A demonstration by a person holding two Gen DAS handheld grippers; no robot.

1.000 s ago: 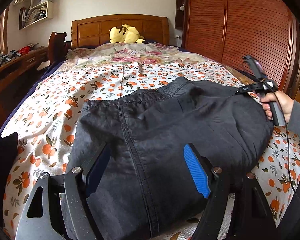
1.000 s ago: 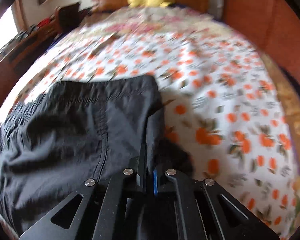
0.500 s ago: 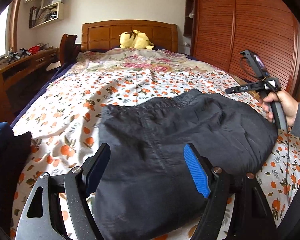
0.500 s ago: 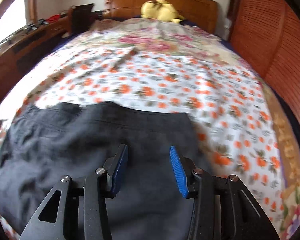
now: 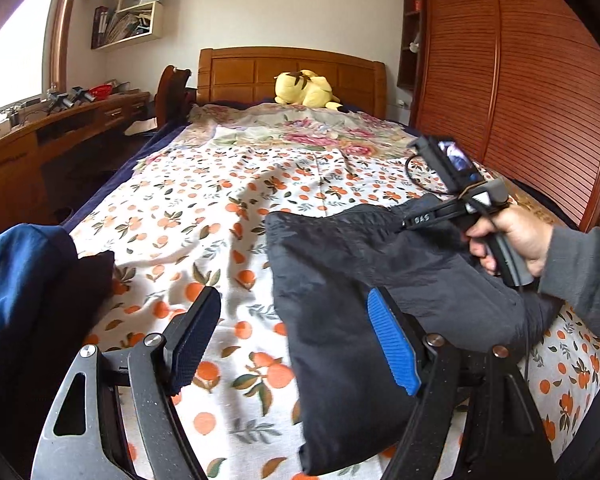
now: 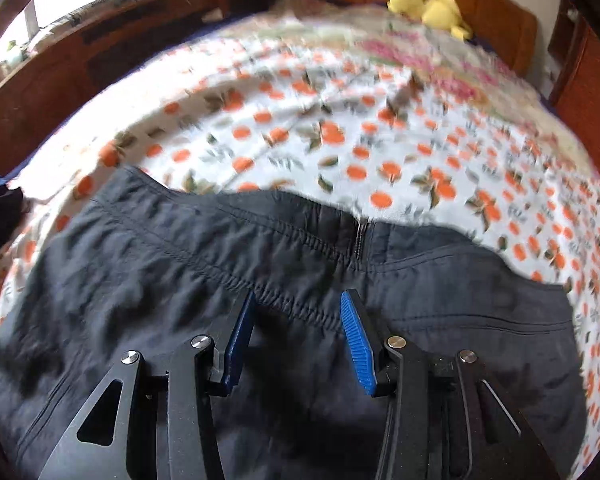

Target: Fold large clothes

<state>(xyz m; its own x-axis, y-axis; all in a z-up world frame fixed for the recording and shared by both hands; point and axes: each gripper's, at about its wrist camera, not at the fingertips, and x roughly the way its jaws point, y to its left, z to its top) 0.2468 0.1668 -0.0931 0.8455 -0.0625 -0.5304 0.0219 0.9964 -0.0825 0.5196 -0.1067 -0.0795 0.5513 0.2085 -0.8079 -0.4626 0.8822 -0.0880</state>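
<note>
A folded black garment [image 5: 364, 280] lies on the orange-print bedspread [image 5: 220, 216]; it also fills the lower half of the right wrist view [image 6: 284, 280], where an elastic seam and zipper show. My left gripper [image 5: 294, 340] is open and empty, with its left finger over the bedspread and its right finger over the garment's left edge. My right gripper [image 6: 296, 332] is open and empty just above the garment's seam. In the left wrist view a hand holds the right gripper's body [image 5: 472, 208] over the garment's far right part.
A blue and dark cloth pile [image 5: 24, 280] sits at the bed's left edge. A yellow plush toy [image 5: 304, 88] lies by the wooden headboard. A wooden desk [image 5: 40, 148] runs along the left; a slatted wardrobe [image 5: 520, 80] stands on the right.
My right gripper opened and let go of the garment's corner, then moved over the garment's middle. My left gripper drew back and left, so the garment now sits to its right.
</note>
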